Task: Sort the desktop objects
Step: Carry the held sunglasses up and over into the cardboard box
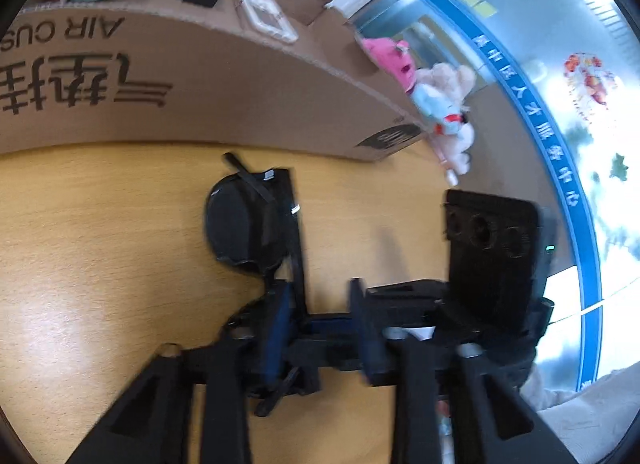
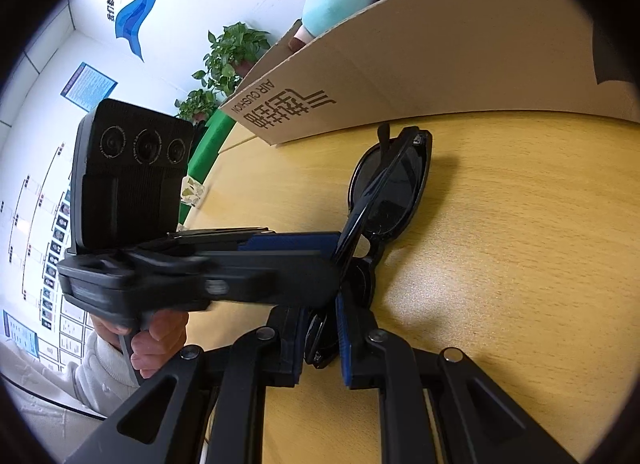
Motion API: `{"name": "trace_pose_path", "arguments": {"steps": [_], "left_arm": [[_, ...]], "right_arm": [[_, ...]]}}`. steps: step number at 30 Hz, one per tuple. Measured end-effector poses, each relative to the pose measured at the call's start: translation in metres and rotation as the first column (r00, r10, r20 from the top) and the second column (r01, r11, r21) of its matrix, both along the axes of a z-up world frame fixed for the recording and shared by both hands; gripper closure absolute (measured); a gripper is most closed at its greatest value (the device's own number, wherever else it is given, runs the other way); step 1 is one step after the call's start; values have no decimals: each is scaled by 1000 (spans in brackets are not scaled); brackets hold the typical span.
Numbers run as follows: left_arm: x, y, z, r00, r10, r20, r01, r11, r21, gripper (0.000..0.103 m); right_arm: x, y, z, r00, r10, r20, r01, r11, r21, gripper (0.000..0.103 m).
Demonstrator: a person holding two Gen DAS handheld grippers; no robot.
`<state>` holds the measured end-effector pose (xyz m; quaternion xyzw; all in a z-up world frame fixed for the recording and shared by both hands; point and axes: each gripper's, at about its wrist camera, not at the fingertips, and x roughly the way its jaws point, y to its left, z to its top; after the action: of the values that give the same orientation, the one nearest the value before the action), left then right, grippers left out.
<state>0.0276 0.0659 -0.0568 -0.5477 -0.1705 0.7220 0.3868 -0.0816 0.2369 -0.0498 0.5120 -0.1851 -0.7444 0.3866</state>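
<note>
Black sunglasses (image 2: 390, 188) sit over the wooden tabletop (image 2: 520, 264), just in front of the cardboard box (image 2: 440, 56). Frame stands on edge, long axis running away from the right cam toward the box; one lens up near the box, other lens low between the grippers. A temple arm pokes up at the far end. Right hand-held gripper (image 2: 318, 338): blue pads pressed in on the lower end of the glasses, pinching the frame. Left hand-held gripper (image 2: 340, 248) comes in from the left side, fingers squeezed together on the frame near the bridge; in the left wrist view the left hand-held gripper (image 1: 320, 324) is blurred, w/ the sunglasses (image 1: 248, 220) rising from it & the right unit's camera block beside. A hand (image 2: 160, 340) in a white sleeve grips the left handle. Box carries printed "AIR CUSHION" text, w/ plush toys (image 2: 340, 0) & a black case inside. Room: white wall w/ posters & charts, potted plants (image 2: 228, 60) behind the tabletop; glass partition w/ blue stripe on the other side.
</note>
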Motion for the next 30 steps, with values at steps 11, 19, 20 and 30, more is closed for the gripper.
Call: {"name": "trace_pose_path", "arguments": {"steps": [11,19,20,30], "left_arm": [[11,-9,38,993,54,-108,-59,997,-43,98],[-4,-16,102,964,80,-252,-94,995,-43,98],[-11,-14,112,958,79,-274,-95,994,-44,98],[-126,-8,168,937,89,-337,-103,994,-26,98]], "right_arm": [[-2,-8,25,997,21,-76,-21,1000,6,93],[-20,-8,82,974,17,-225,-19,1000,-4,93],[-25,-6,90,968,18,-249,-19,1000,-2,93],[-126,-1,150,935,9,-354,-9,1000,2,93]]}}
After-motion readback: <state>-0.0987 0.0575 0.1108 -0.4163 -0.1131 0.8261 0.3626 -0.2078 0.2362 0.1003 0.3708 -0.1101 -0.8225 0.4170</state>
